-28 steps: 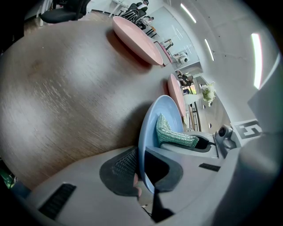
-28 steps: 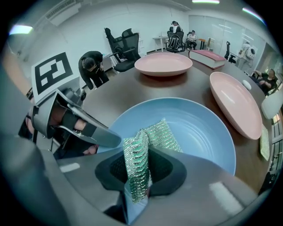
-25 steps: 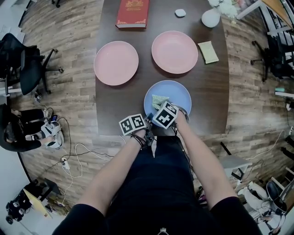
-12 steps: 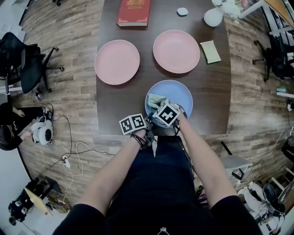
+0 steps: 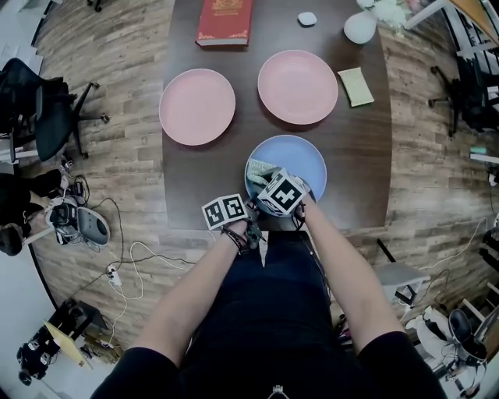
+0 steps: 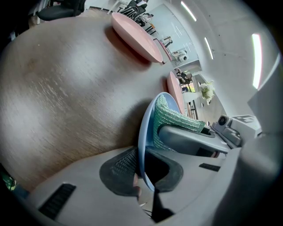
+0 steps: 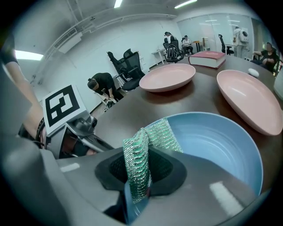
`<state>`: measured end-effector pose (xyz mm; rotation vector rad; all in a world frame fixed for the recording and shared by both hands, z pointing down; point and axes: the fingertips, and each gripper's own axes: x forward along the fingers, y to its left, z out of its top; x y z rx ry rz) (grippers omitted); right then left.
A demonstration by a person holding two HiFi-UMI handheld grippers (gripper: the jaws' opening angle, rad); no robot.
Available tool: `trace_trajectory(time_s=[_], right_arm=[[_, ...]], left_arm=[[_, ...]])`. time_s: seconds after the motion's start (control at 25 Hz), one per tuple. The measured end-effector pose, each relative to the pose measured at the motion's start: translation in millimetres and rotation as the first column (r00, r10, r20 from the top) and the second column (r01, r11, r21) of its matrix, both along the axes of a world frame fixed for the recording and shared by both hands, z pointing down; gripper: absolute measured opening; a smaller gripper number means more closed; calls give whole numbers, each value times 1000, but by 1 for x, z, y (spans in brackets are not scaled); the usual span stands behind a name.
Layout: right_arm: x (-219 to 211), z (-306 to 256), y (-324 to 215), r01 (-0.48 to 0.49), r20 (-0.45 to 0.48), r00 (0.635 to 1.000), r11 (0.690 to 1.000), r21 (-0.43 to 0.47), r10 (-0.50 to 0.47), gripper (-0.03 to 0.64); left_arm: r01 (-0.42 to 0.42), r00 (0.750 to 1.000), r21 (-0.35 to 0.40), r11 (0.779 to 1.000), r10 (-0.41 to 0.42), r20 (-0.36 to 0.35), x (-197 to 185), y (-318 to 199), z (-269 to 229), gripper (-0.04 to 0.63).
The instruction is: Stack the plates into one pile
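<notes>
A blue plate (image 5: 300, 160) lies at the table's near edge, with a green mesh cloth (image 5: 263, 169) on its near-left part. My left gripper (image 5: 251, 205) is shut on the plate's near rim (image 6: 143, 145), one pad above it and one below. The right gripper (image 5: 267, 179) is closed on the folded cloth (image 7: 139, 163), which stands up between its jaws just over the plate's rim (image 7: 212, 141). Two pink plates (image 5: 197, 106) (image 5: 298, 87) lie apart farther back on the table.
On the dark wooden table (image 5: 359, 171) a red book (image 5: 224, 22) lies at the far edge. A yellow-green sponge (image 5: 355, 86), a white rounded object (image 5: 360, 28) and a small white item (image 5: 307, 19) sit at the far right. Office chairs and cables are on the floor around the table.
The right gripper has turned a little over the cloth, staying at the blue plate. The left gripper and all three plates have kept their places.
</notes>
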<state>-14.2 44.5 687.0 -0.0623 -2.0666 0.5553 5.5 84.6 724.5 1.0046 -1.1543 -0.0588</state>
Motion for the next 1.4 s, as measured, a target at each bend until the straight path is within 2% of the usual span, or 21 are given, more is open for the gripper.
trace_trajectory(time_s=[0.68,1.4], right_arm=[[-11,0,7,14,-86,996,1000,28,-12,83],[12,7,1,19,-159,987,997,74,-7,83]], left_arm=[[32,999,-20,999,-32,-9,-1,1,0,15],[66,998,-28,997,-66,-6,-4,1,1,15]])
